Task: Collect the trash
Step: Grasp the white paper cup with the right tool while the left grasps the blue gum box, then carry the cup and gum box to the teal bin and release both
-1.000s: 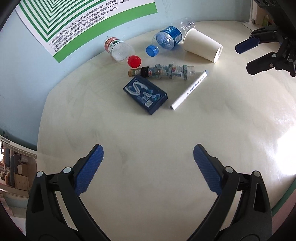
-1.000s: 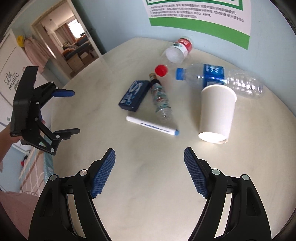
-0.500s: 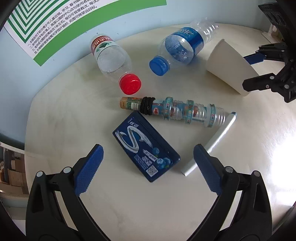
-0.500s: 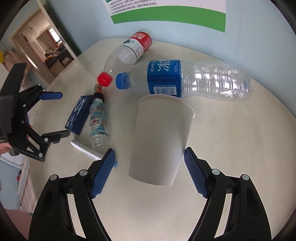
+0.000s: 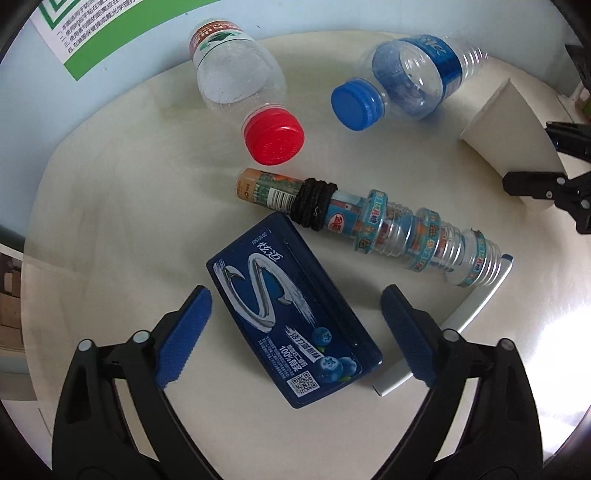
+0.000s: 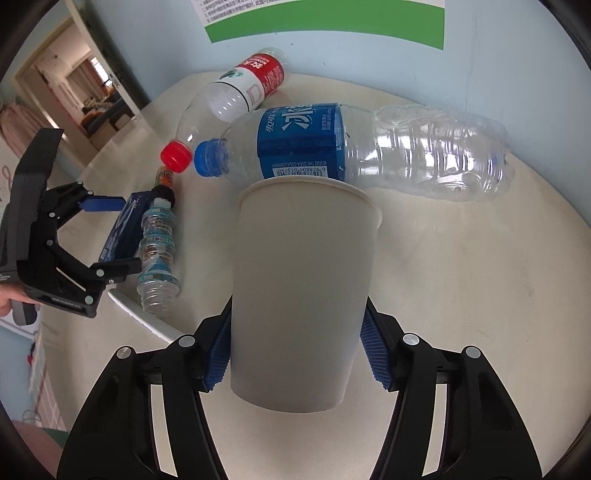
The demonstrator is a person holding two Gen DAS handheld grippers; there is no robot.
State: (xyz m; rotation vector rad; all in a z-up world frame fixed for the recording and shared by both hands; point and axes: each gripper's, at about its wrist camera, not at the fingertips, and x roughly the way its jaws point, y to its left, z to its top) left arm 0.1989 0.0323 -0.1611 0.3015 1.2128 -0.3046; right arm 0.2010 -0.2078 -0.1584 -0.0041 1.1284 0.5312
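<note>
A dark blue gum box [image 5: 291,314] lies flat on the round table between the open jaws of my left gripper [image 5: 295,332]. Behind it lie a slim clear bottle with coloured bands [image 5: 388,232], a white marker [image 5: 454,325], a red-capped bottle [image 5: 240,88] and a blue-capped bottle [image 5: 410,81]. In the right wrist view a white paper cup [image 6: 299,295] lies on its side between the open jaws of my right gripper [image 6: 297,354]; the blue pads sit close against its sides. The cup also shows in the left wrist view [image 5: 509,129].
The pale round table [image 6: 480,277] stands against a light blue wall with a green-and-white poster [image 6: 332,22]. The blue-capped bottle [image 6: 351,147] lies just behind the cup's rim. A doorway [image 6: 85,96] opens at the left. The left gripper [image 6: 110,232] straddles the gum box.
Both grippers moved forward to the trash. The left one now straddles the gum box; the right one now has the cup between its pads, with the jaws a little narrower.
</note>
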